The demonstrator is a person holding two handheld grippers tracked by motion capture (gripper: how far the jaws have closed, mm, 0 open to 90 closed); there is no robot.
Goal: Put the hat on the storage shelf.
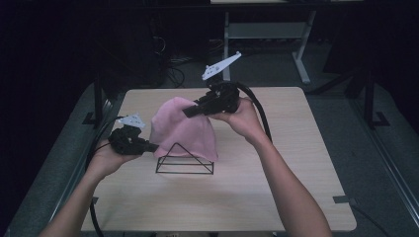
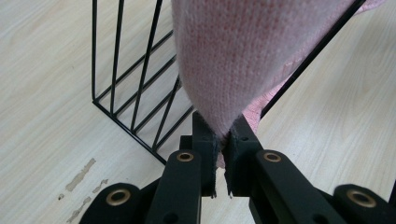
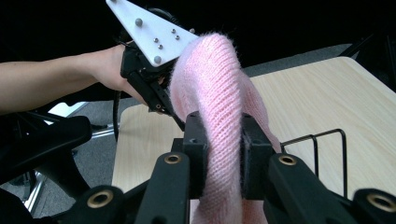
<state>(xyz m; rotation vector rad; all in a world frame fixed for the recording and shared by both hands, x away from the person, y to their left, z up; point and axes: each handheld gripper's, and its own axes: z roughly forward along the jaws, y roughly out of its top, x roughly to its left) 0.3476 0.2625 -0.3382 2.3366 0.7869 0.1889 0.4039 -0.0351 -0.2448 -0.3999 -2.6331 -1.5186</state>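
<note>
**Pink knit held over wire rack, both grippers clamped**

Dark room w/ desk legs at back; pale wood table (image 1: 276,182) up front. Black wire rack (image 1: 185,160), triangular, stands near table centre. Pink knit garment (image 1: 185,131) is raised just behind and over the rack. Left gripper (image 1: 150,146): jaws pinched tight on garment's lower left edge, low by the rack. Right gripper (image 1: 190,111): jaws closed on a thick fold at the top, held higher.

Pink knit cloth (image 1: 185,129) hides wire rack (image 1: 185,165) rear
</note>
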